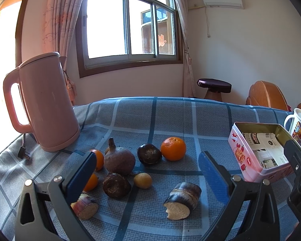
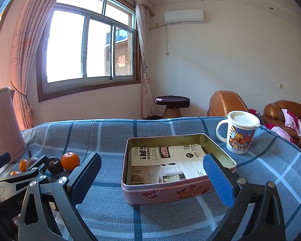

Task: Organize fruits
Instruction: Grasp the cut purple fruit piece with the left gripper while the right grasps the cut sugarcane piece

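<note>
Blue checked tablecloth [image 1: 170, 116] held scattered fruit, round orange tangerine [image 1: 173, 148] among it, well left of open pink metal tin [image 2: 170, 192], no fruit inside. Our left gripper [image 1: 148, 172] and right gripper [image 2: 150, 176] both gaped, holding nothing. We judged sorting unstarted; next, left jaws close round one fruit.

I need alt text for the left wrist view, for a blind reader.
An open left hand-held gripper hovers over fruit on a blue checked tablecloth: an orange, dark round fruits and two cut sugarcane pieces. A pink kettle stands left, an open pink tin right.
</note>
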The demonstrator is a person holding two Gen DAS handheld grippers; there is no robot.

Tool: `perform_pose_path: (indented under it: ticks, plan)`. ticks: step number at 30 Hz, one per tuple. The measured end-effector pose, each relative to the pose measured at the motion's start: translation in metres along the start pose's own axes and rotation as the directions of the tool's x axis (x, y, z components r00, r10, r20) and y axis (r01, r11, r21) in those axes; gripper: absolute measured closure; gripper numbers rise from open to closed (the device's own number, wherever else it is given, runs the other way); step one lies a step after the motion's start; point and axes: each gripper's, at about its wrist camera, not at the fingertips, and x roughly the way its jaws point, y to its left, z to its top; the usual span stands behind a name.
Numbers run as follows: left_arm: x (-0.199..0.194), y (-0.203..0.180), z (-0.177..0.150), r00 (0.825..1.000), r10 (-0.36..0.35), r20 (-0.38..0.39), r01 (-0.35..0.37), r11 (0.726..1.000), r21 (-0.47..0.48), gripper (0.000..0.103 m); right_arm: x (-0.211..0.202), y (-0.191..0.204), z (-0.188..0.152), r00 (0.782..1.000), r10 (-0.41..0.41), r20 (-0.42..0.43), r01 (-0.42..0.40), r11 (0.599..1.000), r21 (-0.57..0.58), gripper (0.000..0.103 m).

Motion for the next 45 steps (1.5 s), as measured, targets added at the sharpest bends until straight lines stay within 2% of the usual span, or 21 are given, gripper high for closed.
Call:
perform_pose_path:
  ticks: [7,10,12,14,16,19,22,25,29,31,32,33,34,35,37,40,42,45]
  plan:
    - [-0.005,0.013,-0.01,0.997,-0.004,-0.075,0.004,1.0,0.006,0.0,0.001,0.001,-0.001,0.999,0.05,-0.018,-0.049,0.999,0.006,0.001]
    - [-0.012,0.034,-0.014,0.993,0.017,-0.113,-0.017,1.0,-0.001,0.0,0.001,0.003,-0.002,0.994,0.102,-0.03,-0.102,0.995,0.002,0.001]
    - [-0.018,0.054,-0.017,0.991,0.011,-0.133,-0.013,1.0,-0.014,0.0,0.002,0.008,-0.003,0.983,0.172,-0.056,-0.172,0.985,0.003,0.003]
    - [-0.023,0.075,-0.021,0.988,0.024,-0.154,-0.028,0.999,-0.022,0.0,0.005,0.017,-0.005,0.961,0.258,-0.104,-0.259,0.966,0.003,0.014]
    - [-0.029,0.096,-0.027,0.983,0.059,-0.172,-0.065,0.998,-0.028,0.0,0.012,0.032,-0.008,0.918,0.353,-0.181,-0.357,0.934,0.01,0.021]
    - [-0.035,0.123,-0.034,0.976,0.07,-0.205,-0.081,0.996,-0.042,0.0,0.025,0.06,-0.015,0.843,0.446,-0.301,-0.464,0.886,0.012,0.021]
    - [-0.037,0.137,-0.039,0.972,0.056,-0.229,-0.07,0.996,-0.057,0.0,0.033,0.091,-0.02,0.804,0.466,-0.37,-0.515,0.856,-0.04,0.021]
    - [-0.037,0.136,-0.038,0.972,0.046,-0.229,-0.056,0.998,-0.035,0.0,0.04,0.117,-0.024,0.79,0.44,-0.428,-0.533,0.837,-0.124,0.021]
    - [-0.024,0.125,-0.034,0.967,0.0,-0.255,-0.005,1.0,-0.019,0.0,0.055,0.136,-0.033,0.765,0.396,-0.508,-0.536,0.829,-0.161,0.021]
    - [-0.013,0.117,-0.032,0.958,-0.017,-0.286,0.016,1.0,-0.006,0.0,0.064,0.138,-0.039,0.737,0.385,-0.555,-0.544,0.826,-0.149,0.023]
    - [-0.008,0.113,-0.032,0.954,-0.022,-0.3,0.023,1.0,0.0,0.0,0.067,0.138,-0.04,0.725,0.393,-0.566,-0.55,0.824,-0.133,0.031]
    - [-0.003,0.111,-0.032,0.95,-0.029,-0.31,0.031,1.0,0.001,0.0,0.068,0.133,-0.041,0.71,0.402,-0.578,-0.558,0.822,-0.113,0.034]
    - [0.001,0.111,-0.032,0.947,-0.032,-0.321,0.034,0.999,0.001,0.0,0.069,0.132,-0.041,0.705,0.407,-0.581,-0.562,0.82,-0.107,0.038]
    - [0.006,0.11,-0.031,0.943,-0.03,-0.333,0.032,0.999,0.0,0.001,0.069,0.131,-0.041,0.708,0.403,-0.58,-0.56,0.82,-0.114,0.048]
    - [0.015,0.109,-0.031,0.933,-0.034,-0.358,0.036,0.999,0.0,0.002,0.068,0.129,-0.041,0.708,0.403,-0.58,-0.564,0.817,-0.121,0.05]
    - [0.025,0.107,-0.032,0.921,-0.025,-0.389,0.03,1.0,0.006,0.009,0.067,0.122,-0.041,0.696,0.427,-0.578,-0.574,0.814,-0.091,0.05]
    - [0.031,0.104,-0.033,0.922,-0.014,-0.387,0.027,0.999,0.029,0.018,0.067,0.113,-0.039,0.684,0.454,-0.571,-0.579,0.814,-0.048,0.05]
    - [0.037,0.1,-0.04,0.909,-0.031,-0.415,0.051,0.998,0.037,0.038,0.07,0.102,-0.036,0.677,0.485,-0.554,-0.576,0.817,0.01,0.05]
